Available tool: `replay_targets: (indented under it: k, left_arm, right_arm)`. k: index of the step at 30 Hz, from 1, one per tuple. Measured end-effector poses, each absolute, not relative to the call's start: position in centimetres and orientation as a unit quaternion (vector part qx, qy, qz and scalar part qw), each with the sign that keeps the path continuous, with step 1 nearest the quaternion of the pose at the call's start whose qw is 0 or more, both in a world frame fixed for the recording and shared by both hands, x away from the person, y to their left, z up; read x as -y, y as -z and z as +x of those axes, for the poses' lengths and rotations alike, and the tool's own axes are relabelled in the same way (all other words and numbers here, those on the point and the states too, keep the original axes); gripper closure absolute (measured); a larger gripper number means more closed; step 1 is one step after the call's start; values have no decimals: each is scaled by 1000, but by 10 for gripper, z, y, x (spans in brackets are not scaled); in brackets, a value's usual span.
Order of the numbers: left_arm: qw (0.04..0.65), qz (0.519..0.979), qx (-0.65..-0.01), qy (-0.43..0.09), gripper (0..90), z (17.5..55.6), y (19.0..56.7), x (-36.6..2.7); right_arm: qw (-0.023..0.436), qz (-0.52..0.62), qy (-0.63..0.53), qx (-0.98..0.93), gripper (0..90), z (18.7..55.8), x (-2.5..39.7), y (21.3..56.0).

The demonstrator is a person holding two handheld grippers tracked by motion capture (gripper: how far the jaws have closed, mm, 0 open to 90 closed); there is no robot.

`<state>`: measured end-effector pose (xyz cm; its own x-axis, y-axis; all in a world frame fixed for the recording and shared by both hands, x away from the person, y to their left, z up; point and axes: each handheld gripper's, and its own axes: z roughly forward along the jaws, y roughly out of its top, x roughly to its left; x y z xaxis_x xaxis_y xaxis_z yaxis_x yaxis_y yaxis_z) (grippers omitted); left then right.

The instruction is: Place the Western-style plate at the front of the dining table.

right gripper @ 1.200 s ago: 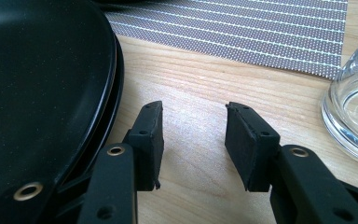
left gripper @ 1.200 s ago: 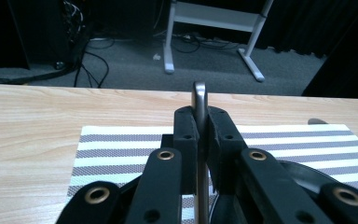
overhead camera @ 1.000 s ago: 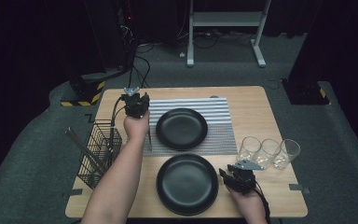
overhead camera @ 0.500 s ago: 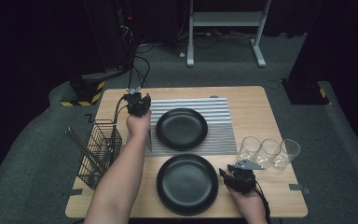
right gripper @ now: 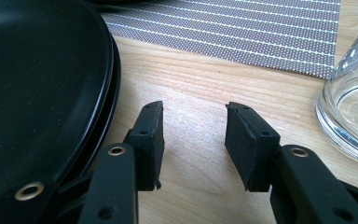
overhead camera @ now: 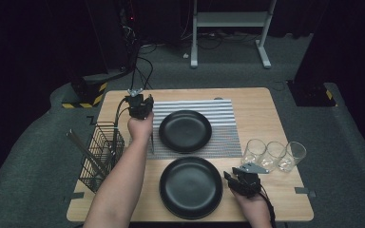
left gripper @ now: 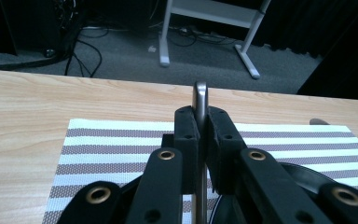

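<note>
My left gripper hovers over the left end of the striped placemat, shut on a thin metal cutlery piece. The piece stands upright between the pads, and its lower end hangs below the hand. A black plate lies on the placemat, to the right of this gripper. My right gripper rests low on the wood, open and with nothing between its fingers. It sits just right of the near black plate, whose rim lies beside the left finger.
A wire basket holding several utensils hangs at the table's left edge. Three clear glasses stand in a row at the right, and the nearest glass is close to my right gripper. Bare wood lies left of the placemat.
</note>
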<state>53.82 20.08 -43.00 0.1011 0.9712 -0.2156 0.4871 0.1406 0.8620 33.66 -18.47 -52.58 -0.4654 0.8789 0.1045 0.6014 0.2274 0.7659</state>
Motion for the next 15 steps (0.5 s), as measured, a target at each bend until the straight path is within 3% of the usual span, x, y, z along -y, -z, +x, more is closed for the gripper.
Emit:
replay_targets:
  k: [15]
  left_arm:
    - [435, 606, -614, -260, 832, 542, 431, -207]
  right_arm:
    - [182, 485, -392, -760, 572, 336, 185, 526]
